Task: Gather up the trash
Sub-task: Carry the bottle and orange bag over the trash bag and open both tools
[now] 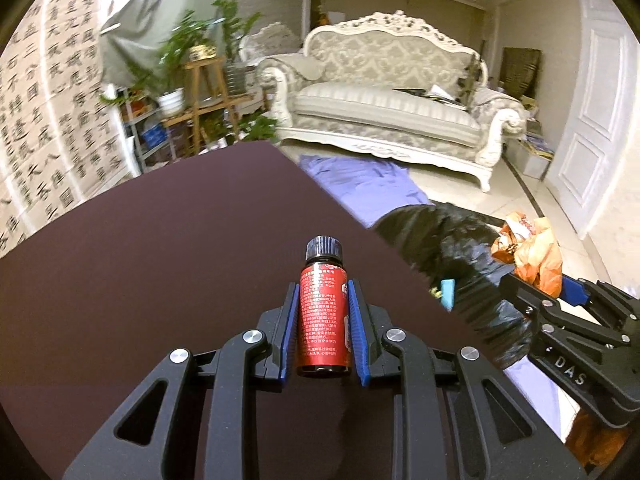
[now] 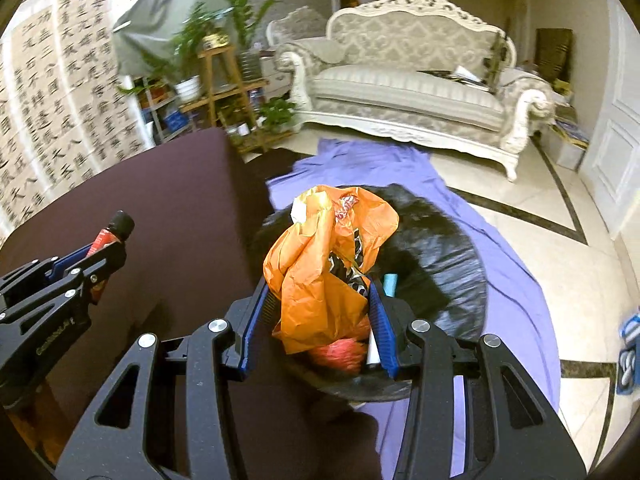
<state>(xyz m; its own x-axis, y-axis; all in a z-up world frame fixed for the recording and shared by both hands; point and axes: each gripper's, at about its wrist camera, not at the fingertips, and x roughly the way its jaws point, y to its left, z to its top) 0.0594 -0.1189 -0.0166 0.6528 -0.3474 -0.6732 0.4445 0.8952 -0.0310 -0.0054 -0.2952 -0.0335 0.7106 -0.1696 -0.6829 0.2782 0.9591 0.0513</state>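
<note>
My left gripper is shut on a small red-labelled bottle with a black cap, held over the dark brown table. My right gripper is shut on a crumpled orange plastic bag with a white stick beside it. It hangs over a bin lined with a black trash bag, which stands just right of the table. In the left wrist view the right gripper shows at the right with the orange bag above the black liner. The left gripper with the bottle appears at the left of the right wrist view.
A purple cloth lies on the tiled floor around the bin. Behind stand an ornate white sofa, a wooden plant stand with potted plants, and calligraphy sheets on the left wall. A white door is at the right.
</note>
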